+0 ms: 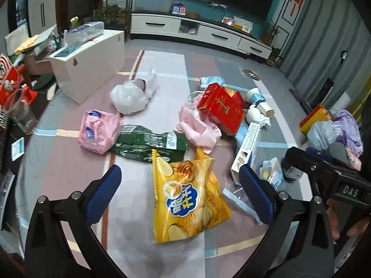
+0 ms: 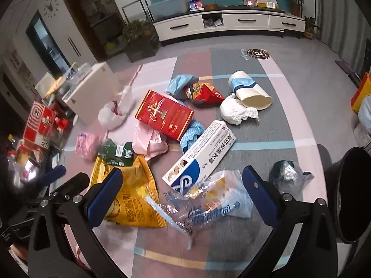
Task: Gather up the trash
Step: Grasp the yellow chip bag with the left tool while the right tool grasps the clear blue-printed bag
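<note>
Trash lies scattered on a striped floor mat (image 1: 69, 166). In the left wrist view my left gripper (image 1: 180, 192) is open above a yellow chip bag (image 1: 187, 199), which lies between its blue fingers. Behind it are a green wrapper (image 1: 148, 143), a pink pack (image 1: 98, 131), a red box (image 1: 222, 108) and a white bag (image 1: 129, 95). In the right wrist view my right gripper (image 2: 183, 193) is open over a clear plastic wrapper (image 2: 204, 203), next to a white and blue carton (image 2: 199, 155). The yellow chip bag (image 2: 132, 197) lies at its left finger.
A paper cup (image 2: 250, 90), a crumpled tissue (image 2: 234, 111) and a dark foil bag (image 2: 287, 176) lie to the right. A black bin (image 2: 350, 192) stands at the right edge. A white box (image 1: 90, 62) and clutter sit left; a TV cabinet (image 1: 199, 30) lines the far wall.
</note>
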The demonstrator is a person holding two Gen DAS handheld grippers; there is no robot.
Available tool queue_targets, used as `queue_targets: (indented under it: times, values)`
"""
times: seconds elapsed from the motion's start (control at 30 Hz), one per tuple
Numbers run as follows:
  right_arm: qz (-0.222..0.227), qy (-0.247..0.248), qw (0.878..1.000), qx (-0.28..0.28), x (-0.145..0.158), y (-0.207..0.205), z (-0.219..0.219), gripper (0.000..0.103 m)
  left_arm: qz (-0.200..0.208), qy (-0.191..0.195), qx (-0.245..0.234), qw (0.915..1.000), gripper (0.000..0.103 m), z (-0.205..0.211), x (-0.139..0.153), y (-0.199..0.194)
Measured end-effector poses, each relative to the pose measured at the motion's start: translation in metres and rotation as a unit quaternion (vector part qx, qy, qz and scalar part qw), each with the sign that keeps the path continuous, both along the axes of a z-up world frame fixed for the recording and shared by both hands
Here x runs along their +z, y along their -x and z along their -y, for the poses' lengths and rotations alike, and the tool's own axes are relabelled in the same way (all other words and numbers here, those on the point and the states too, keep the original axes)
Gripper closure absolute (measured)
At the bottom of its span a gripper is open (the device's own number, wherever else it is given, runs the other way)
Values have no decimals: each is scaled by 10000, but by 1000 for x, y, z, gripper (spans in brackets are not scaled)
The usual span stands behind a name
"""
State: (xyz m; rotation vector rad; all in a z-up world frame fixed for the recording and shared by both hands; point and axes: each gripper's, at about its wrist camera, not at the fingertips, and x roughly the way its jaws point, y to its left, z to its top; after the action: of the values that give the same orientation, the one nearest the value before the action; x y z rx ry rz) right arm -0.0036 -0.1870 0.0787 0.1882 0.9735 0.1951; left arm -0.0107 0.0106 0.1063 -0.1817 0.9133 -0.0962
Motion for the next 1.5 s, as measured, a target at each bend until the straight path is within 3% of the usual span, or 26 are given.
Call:
queue_targets:
  times: [0.17,0.3,0.53,0.7,0.87,1.13,1.3,1.43,1.5]
  values:
    - [-234,-128,9995,-194,-23,-5,8,3,-216,94,118,9997,3,-11,-25,0]
    - [-216,-73,9996,-185,-25,-2,5,3,-392,351,157,9985,3,-18,-36,0]
    - [-110,209,9995,-208,-28,0,-1,3,-342,215,168,9990,3,-15,-37,1]
    - [-263,88,9994,-205,-33,-2,2,6,-412,353,69,9985,3,-14,-39,1]
    - [-229,311,9990,-226,-35,0,2,6,-365,349,120,9986,3,-16,-39,1]
    - [-322,204,9989,-285,-37,1,8,7,-469,246,177,9984,3,-18,-47,0]
    - [-449,-72,9984,-327,-36,5,17,7,-565,390,197,9974,3,-23,-51,-1]
    - [-416,32,9983,-417,-34,10,24,7,-548,337,190,9977,3,-24,-52,0]
    - [-459,-2,9978,-475,-36,12,29,7,-644,490,201,9965,3,-25,-56,0]
